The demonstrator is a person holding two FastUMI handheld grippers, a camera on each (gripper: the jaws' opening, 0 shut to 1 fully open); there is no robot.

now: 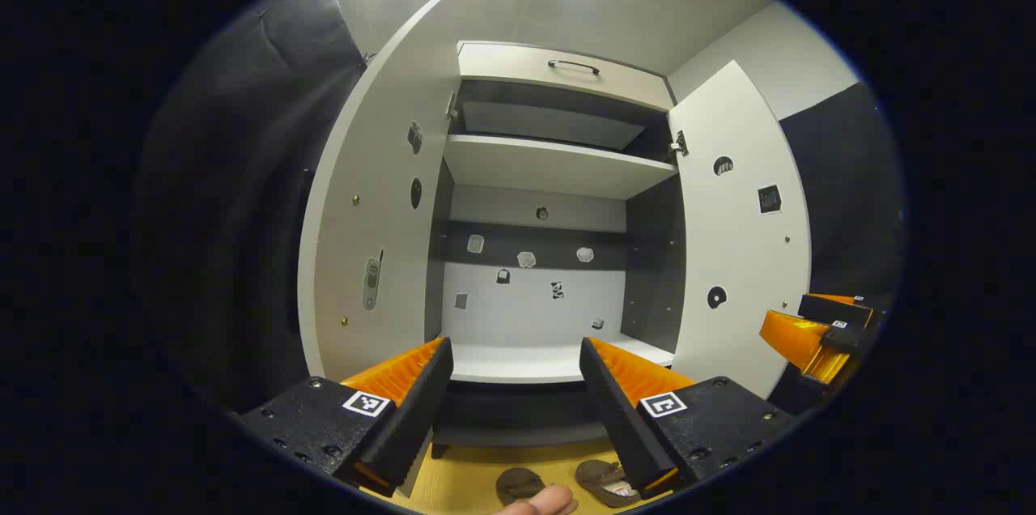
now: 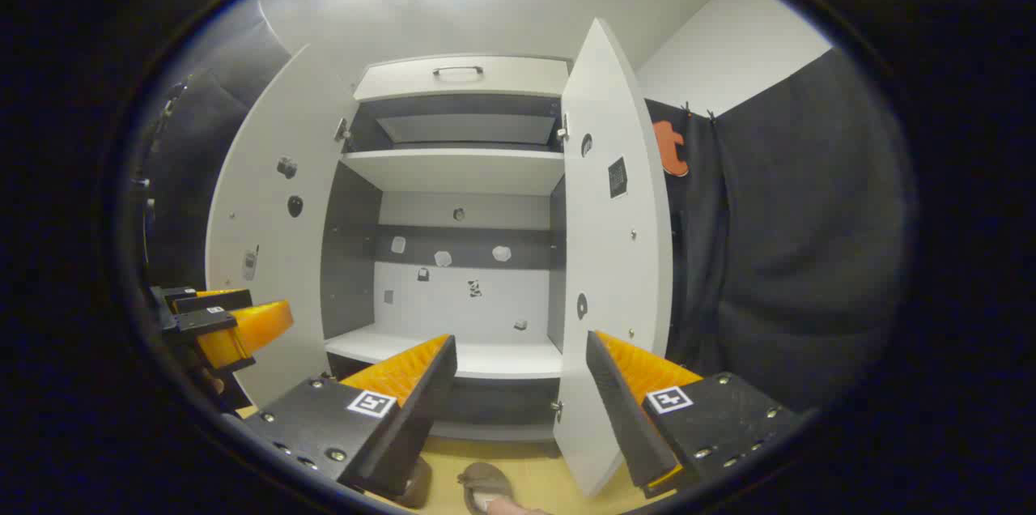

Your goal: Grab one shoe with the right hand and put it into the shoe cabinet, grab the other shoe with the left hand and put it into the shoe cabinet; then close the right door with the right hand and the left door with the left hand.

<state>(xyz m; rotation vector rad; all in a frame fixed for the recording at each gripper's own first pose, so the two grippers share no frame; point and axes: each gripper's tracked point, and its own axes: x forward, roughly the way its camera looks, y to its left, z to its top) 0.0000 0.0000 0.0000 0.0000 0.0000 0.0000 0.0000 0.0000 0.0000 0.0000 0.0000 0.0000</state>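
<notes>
Two brown shoes lie on the yellow floor in front of the open shoe cabinet (image 1: 558, 167): one (image 1: 518, 484) beside the other (image 1: 603, 478) in the left gripper view. The right gripper view shows one shoe (image 2: 484, 483), and the other (image 2: 417, 483) mostly behind a finger. My left gripper (image 1: 516, 346) is open and empty, above the shoes, facing the lower shelf (image 1: 518, 361). My right gripper (image 2: 522, 341) is open and empty too, close to the edge of the right door (image 2: 611, 256). The left door (image 1: 380, 215) also stands wide open.
A drawer with a dark handle (image 1: 573, 65) tops the cabinet. Small stickers dot the doors and back panel. Black cloth hangs on both sides. At the bottom edge a bit of a hand or foot (image 1: 538, 503) shows by the shoes. The other gripper (image 1: 813, 329) is off to the right.
</notes>
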